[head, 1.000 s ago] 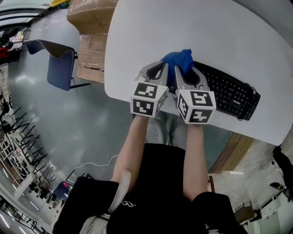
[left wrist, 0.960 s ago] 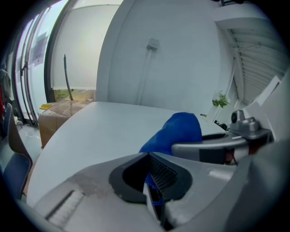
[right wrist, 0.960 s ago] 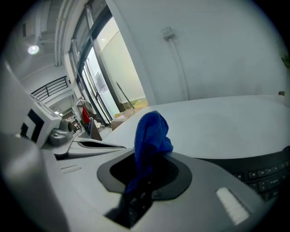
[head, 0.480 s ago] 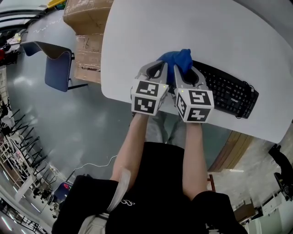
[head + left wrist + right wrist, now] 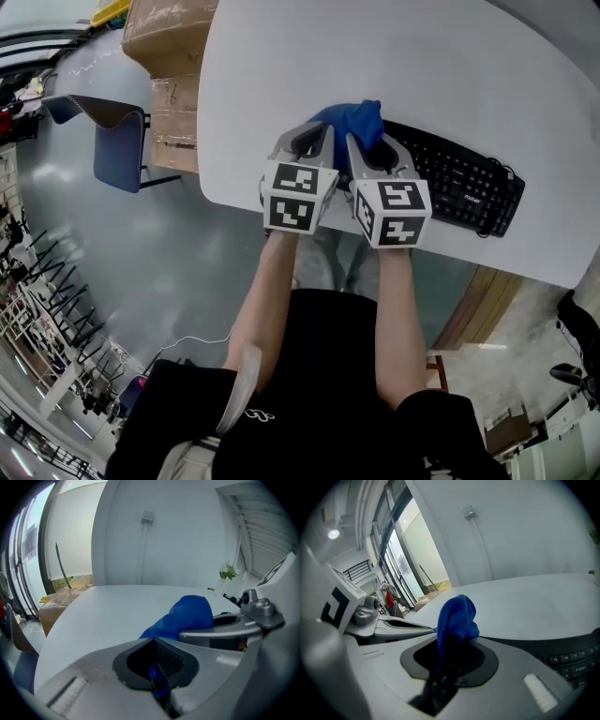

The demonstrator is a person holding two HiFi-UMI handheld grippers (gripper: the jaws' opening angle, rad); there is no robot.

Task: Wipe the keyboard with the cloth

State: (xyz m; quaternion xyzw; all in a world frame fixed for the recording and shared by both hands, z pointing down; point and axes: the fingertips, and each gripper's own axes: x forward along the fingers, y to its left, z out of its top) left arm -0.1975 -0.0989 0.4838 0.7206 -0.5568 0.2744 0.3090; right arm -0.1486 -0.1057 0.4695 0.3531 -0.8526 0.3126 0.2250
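Barely shifted left, my left gripper (image 5: 314,139) and right gripper (image 5: 367,148) each clamp the cloth (image 5: 354,120) on the keyboard (image 5: 459,183).

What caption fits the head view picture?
The left gripper and right gripper both pinch the blue cloth at a keyboard.

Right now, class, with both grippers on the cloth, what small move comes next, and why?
Probably slide the blue cloth rightward along the black keyboard. The left gripper and right gripper both pinch it, bunched at the keyboard's left end; the keys to its right lie uncovered.
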